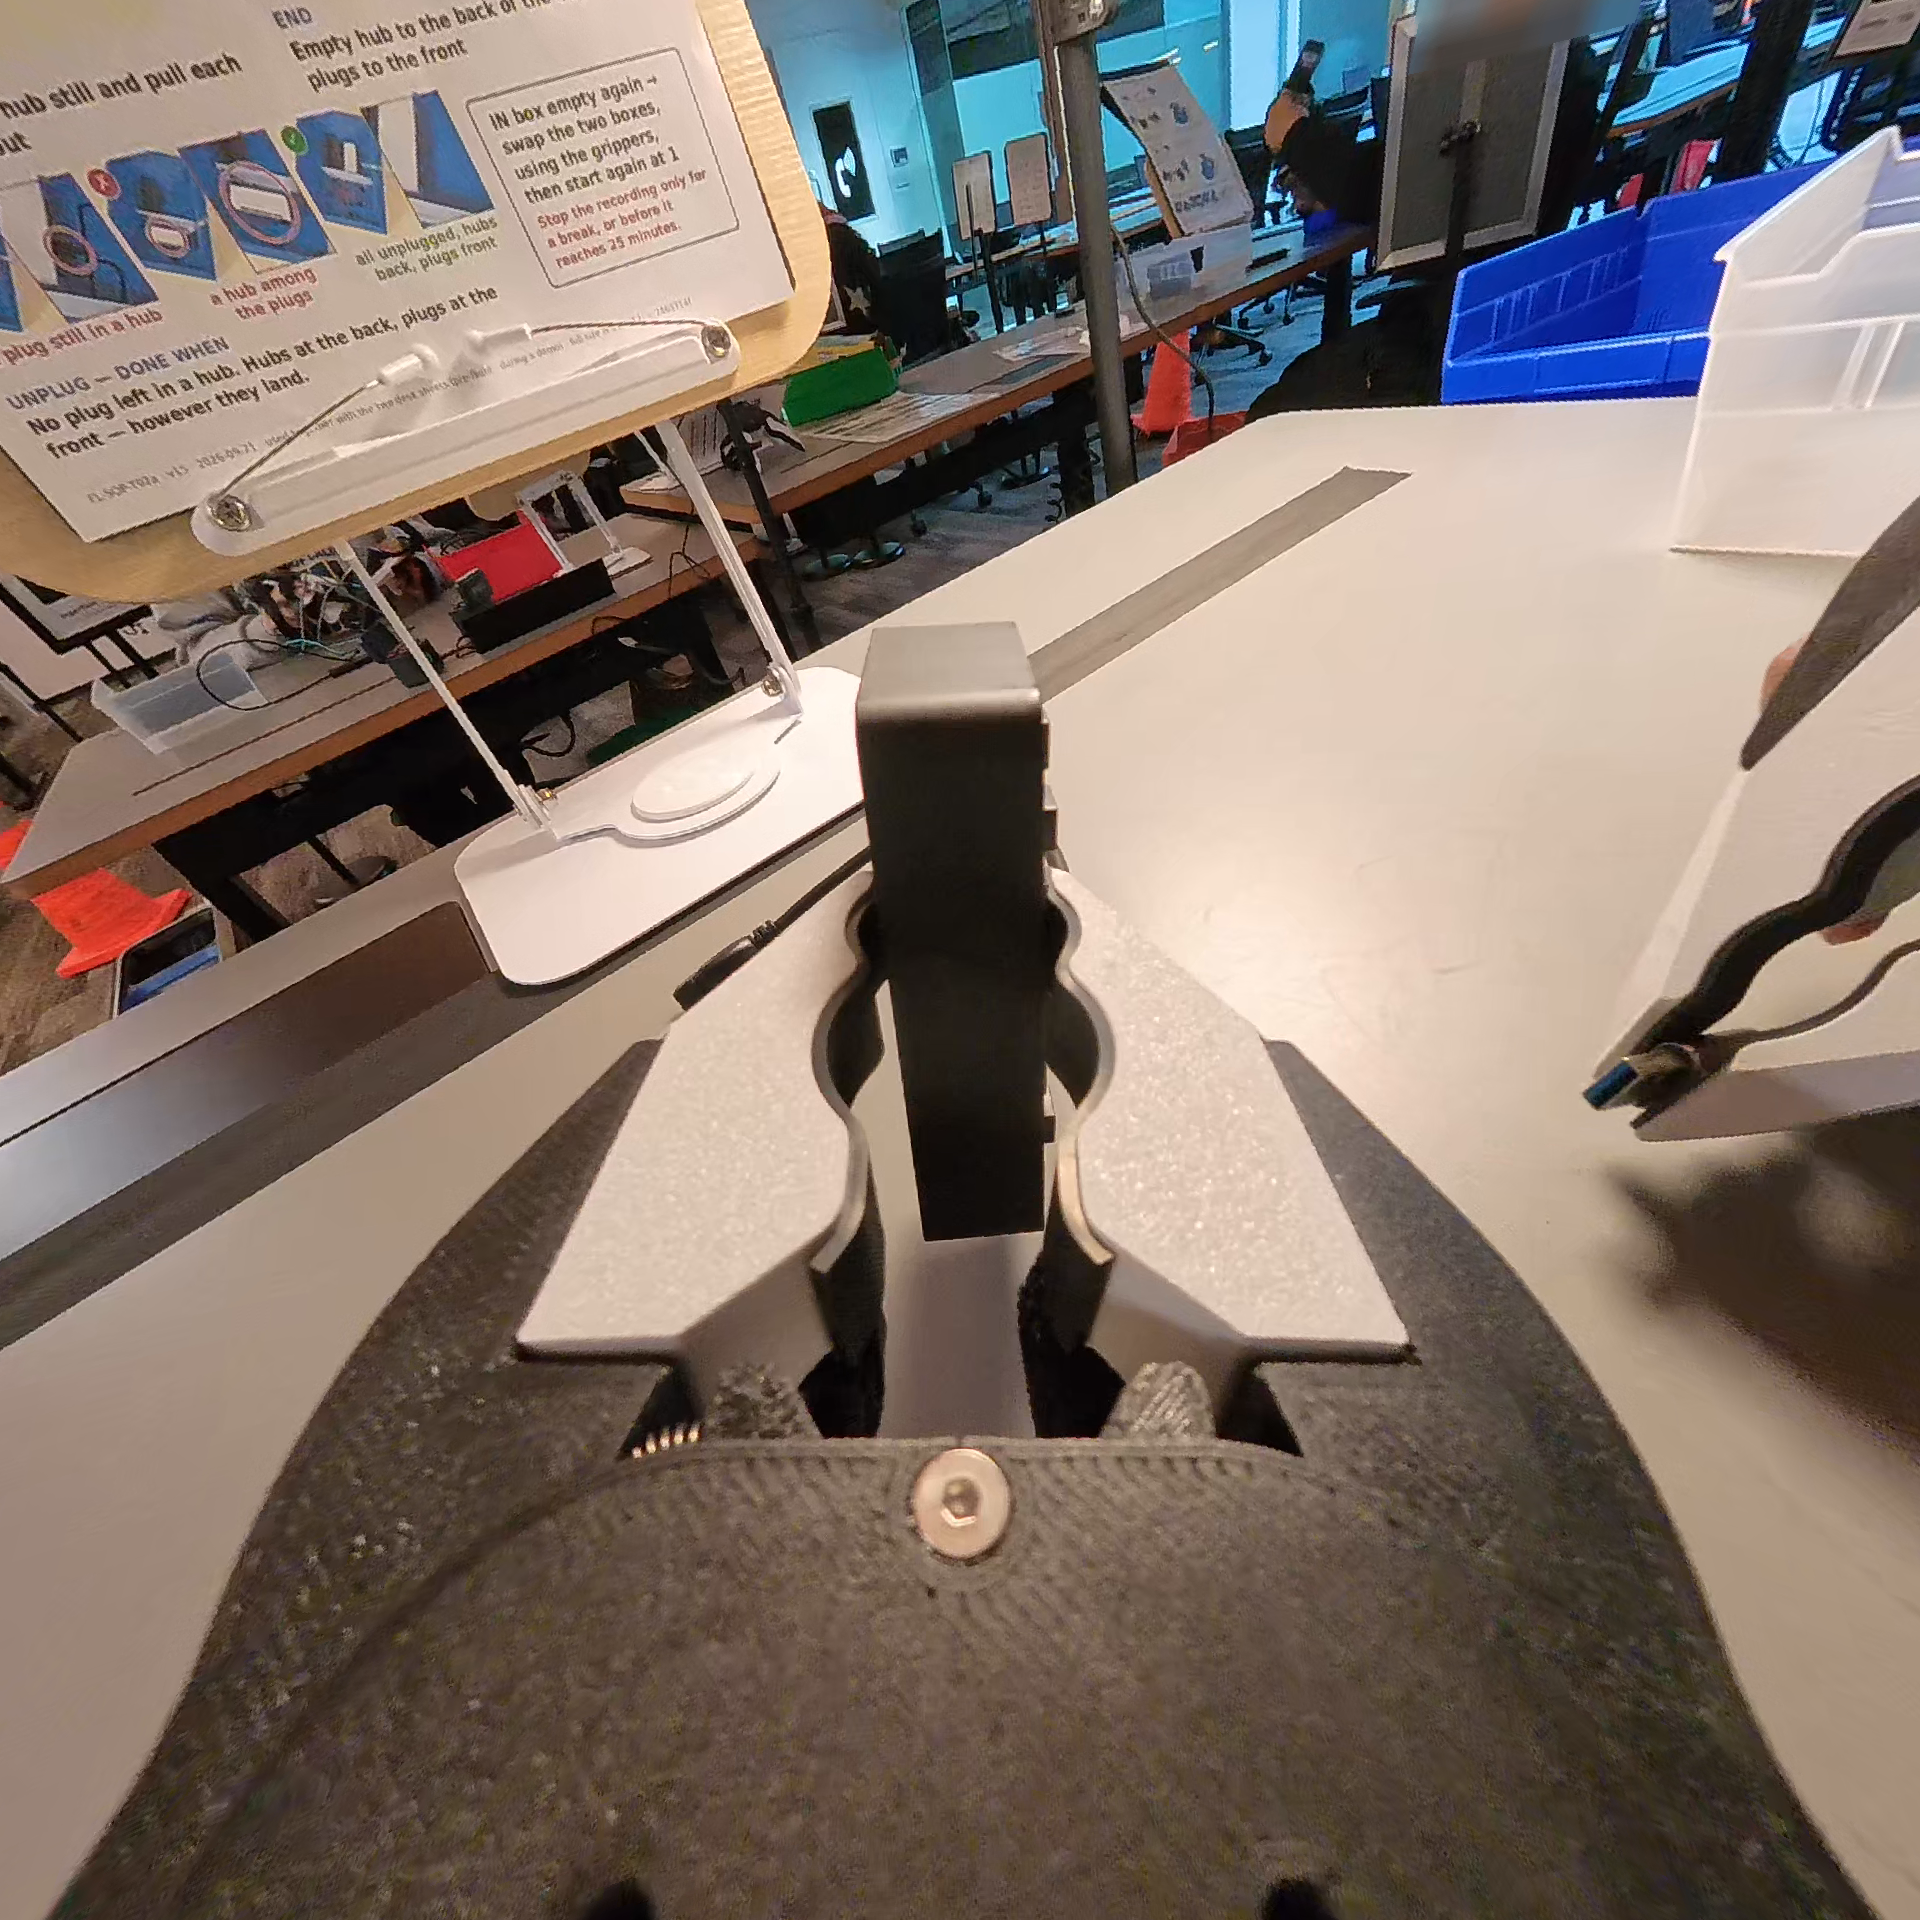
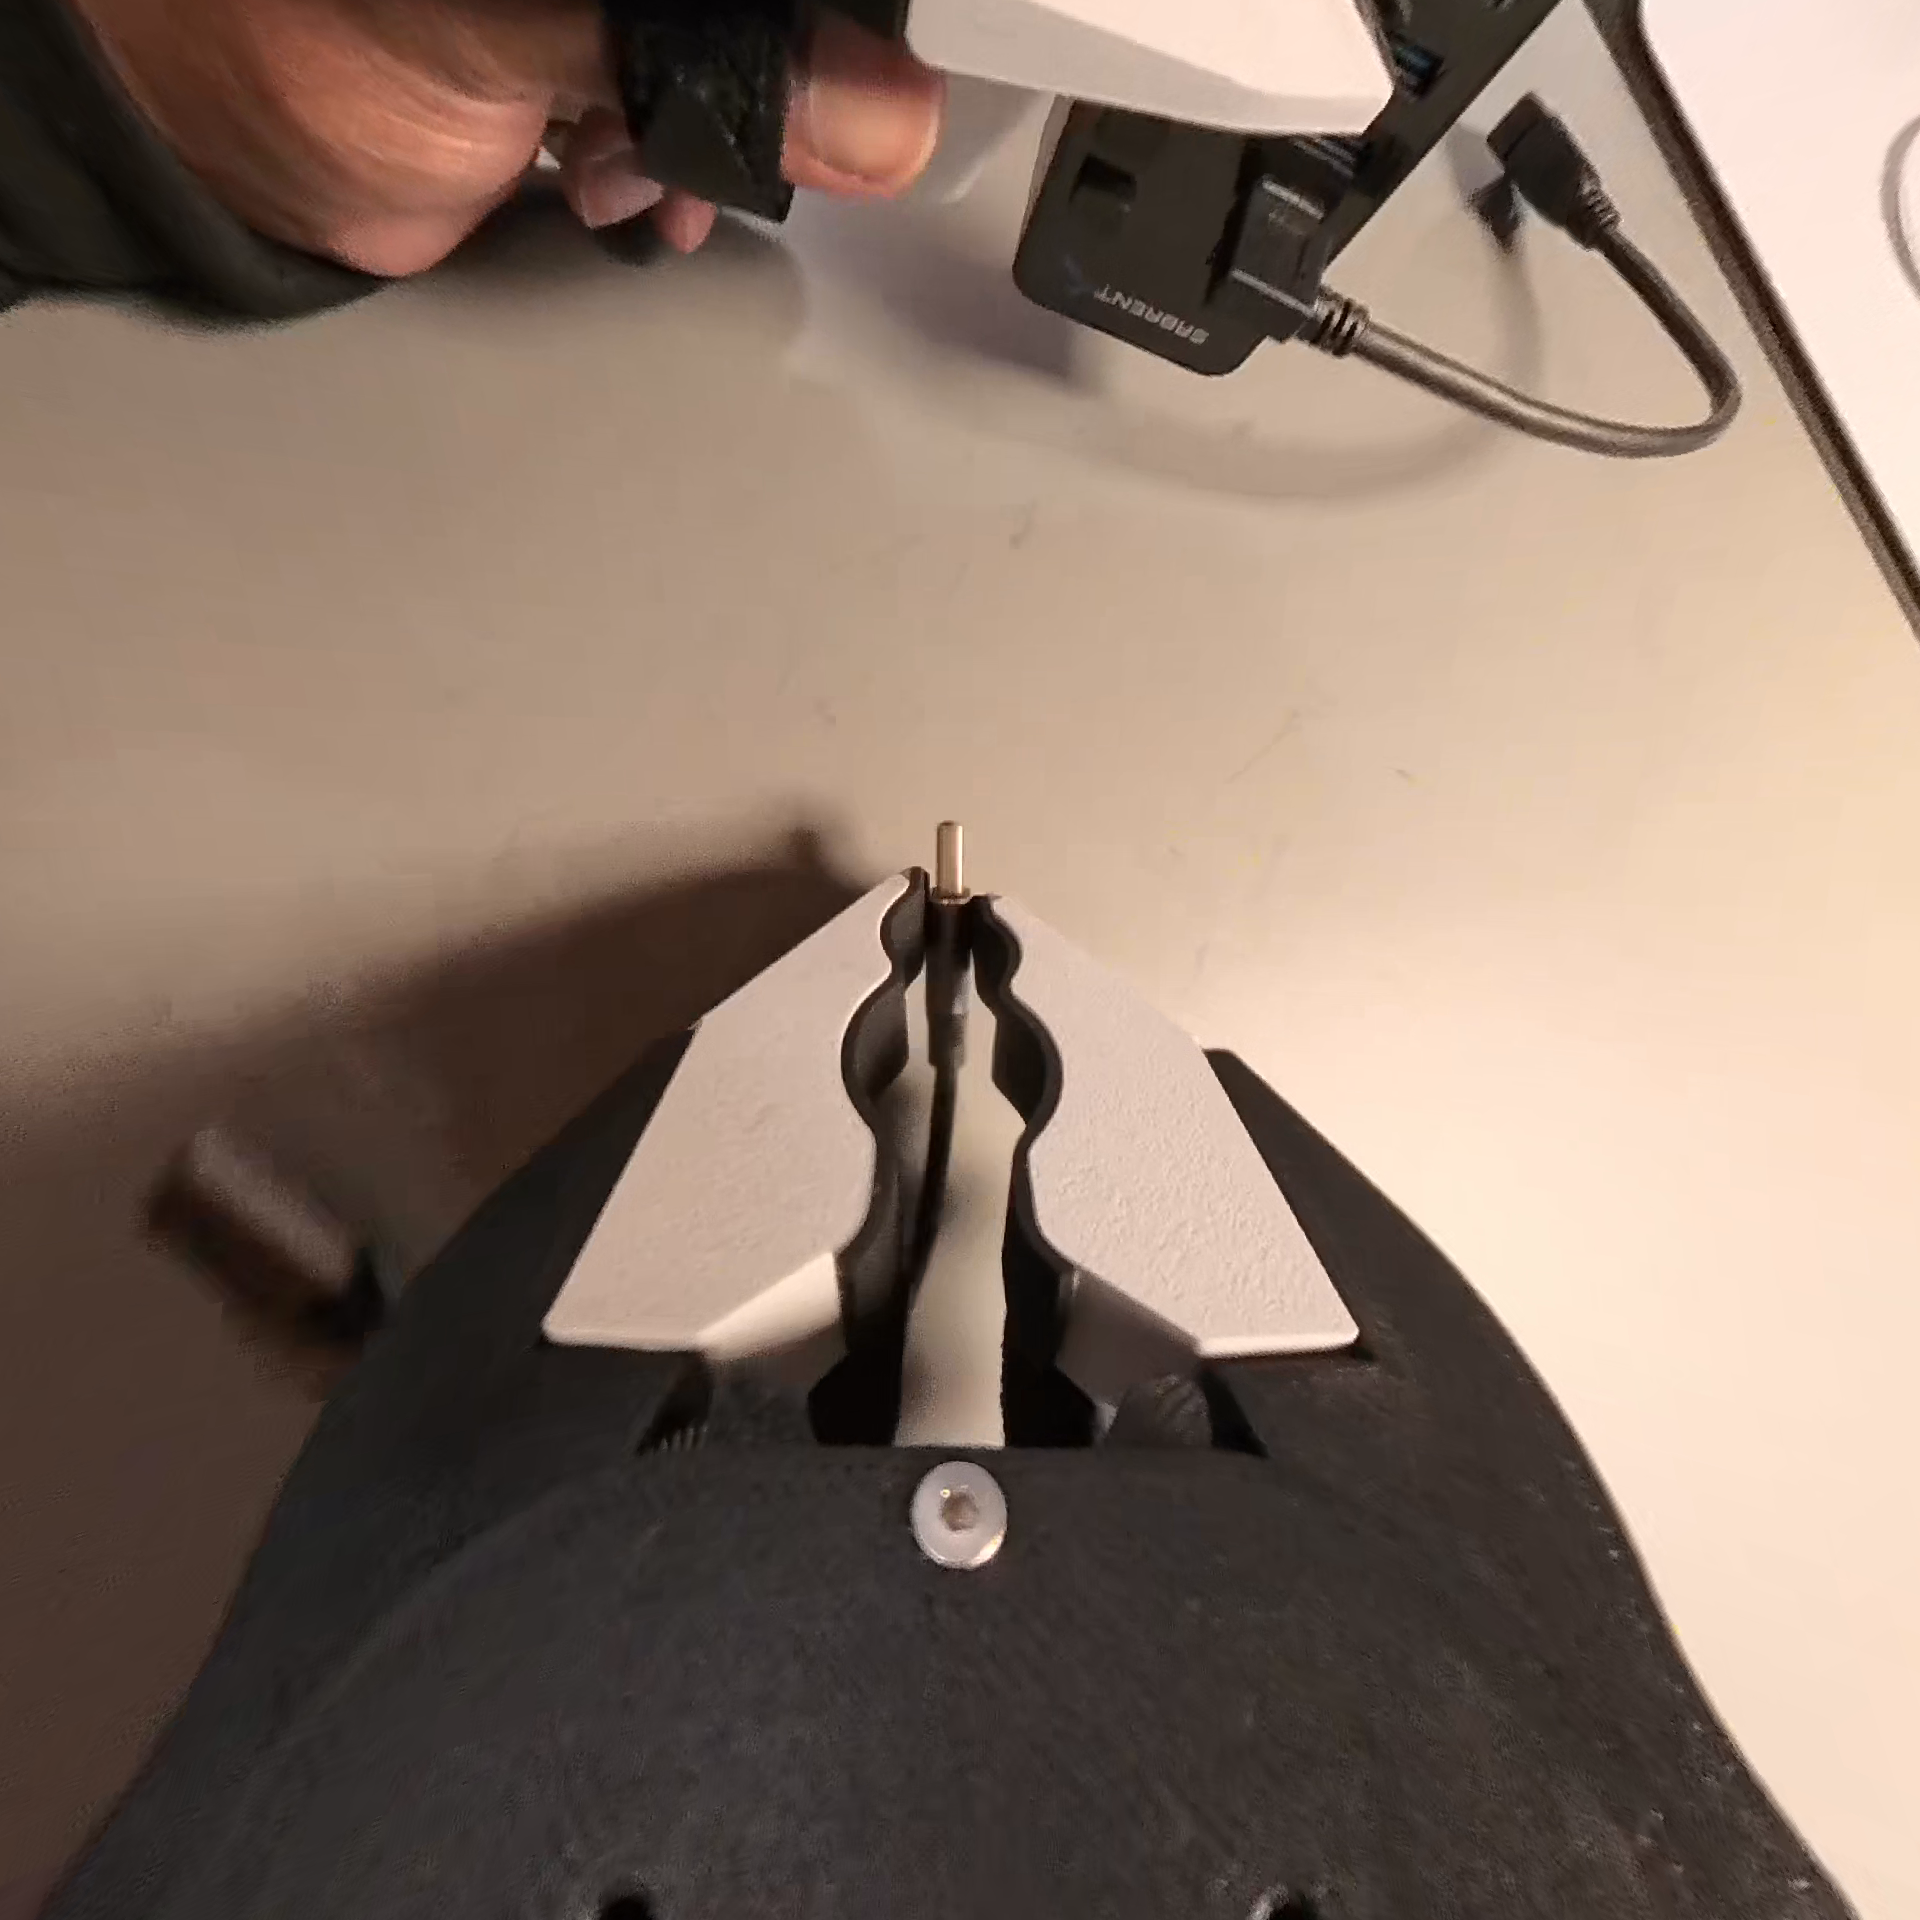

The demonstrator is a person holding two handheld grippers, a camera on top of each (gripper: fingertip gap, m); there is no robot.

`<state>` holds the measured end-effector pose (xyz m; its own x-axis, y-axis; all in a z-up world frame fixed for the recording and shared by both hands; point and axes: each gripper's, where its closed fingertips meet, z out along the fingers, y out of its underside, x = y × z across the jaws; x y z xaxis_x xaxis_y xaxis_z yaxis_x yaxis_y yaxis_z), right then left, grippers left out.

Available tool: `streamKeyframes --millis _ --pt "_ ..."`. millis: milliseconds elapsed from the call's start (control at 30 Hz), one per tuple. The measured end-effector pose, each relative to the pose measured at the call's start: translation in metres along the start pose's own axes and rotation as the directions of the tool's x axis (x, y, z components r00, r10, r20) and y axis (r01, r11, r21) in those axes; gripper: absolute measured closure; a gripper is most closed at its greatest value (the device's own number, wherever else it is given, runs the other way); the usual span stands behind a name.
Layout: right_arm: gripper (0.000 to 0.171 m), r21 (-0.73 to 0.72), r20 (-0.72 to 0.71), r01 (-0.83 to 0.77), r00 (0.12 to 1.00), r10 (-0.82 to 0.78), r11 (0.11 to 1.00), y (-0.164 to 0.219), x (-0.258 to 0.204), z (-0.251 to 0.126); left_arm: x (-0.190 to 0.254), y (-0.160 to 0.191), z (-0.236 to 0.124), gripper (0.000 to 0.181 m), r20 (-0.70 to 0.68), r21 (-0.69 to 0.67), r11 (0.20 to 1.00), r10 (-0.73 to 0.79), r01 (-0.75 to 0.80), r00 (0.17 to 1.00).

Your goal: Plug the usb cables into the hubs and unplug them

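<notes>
My left gripper (image 1: 961, 914) is shut on a black USB hub (image 1: 956, 831) and holds it upright above the grey table (image 1: 1351, 831). The hub also shows in the right wrist view (image 2: 1153, 239), at the top, with its grey cable (image 2: 1558, 405) looping to the right. My right gripper (image 2: 951, 904) is shut on a USB plug (image 2: 949, 857). The plug's metal tip sticks out past the fingertips and its black cable runs back between the fingers. In the left wrist view the right gripper (image 1: 1662, 1081) is at the right edge, its blue-tipped plug (image 1: 1631, 1075) pointing towards the hub, well apart from it.
A stand with an instruction sheet (image 1: 416, 208) has its white base (image 1: 644, 862) just left of the hub. A clear plastic box (image 1: 1818, 364) and blue bins (image 1: 1558, 301) are at the back right. A loose black plug (image 2: 1538, 156) lies by the hub. A hand (image 2: 416, 125) holds the left gripper. About 15 centimetres separates my left fingertips from my right.
</notes>
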<state>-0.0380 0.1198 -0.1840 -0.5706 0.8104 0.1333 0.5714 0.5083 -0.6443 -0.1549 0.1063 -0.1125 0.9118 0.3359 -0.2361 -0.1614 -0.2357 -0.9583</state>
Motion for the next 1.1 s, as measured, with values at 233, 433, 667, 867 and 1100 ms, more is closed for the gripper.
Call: streamKeyframes --millis 233,433,667,867,1100 --pt "0.164 0.006 -0.081 0.019 0.997 -0.019 1.0 0.005 0.002 -0.038 0.003 -0.001 -0.001 0.153 -0.005 0.003 1.0 0.004 -0.004 1.0" --pt "0.164 0.09 -0.254 0.009 0.967 0.014 0.996 -0.007 0.032 -0.148 0.005 -0.001 -0.002 0.153 -0.008 0.004 1.0 0.009 -0.009 1.0" --pt "0.164 0.151 -0.61 -0.047 0.782 0.13 0.987 0.021 0.113 -0.325 0.007 -0.001 -0.002 0.153 -0.012 0.001 1.0 0.013 -0.013 1.0" --pt "0.164 0.047 -0.685 -0.249 0.697 0.212 0.967 0.107 0.149 -0.391 0.01 -0.001 -0.003 0.153 -0.011 -0.003 1.0 0.028 -0.028 1.0" --pt "0.163 -0.317 -0.488 -0.354 0.856 0.17 0.88 0.229 0.131 -0.31 0.009 -0.001 -0.004 0.153 -0.006 -0.001 1.0 0.024 -0.024 1.0"
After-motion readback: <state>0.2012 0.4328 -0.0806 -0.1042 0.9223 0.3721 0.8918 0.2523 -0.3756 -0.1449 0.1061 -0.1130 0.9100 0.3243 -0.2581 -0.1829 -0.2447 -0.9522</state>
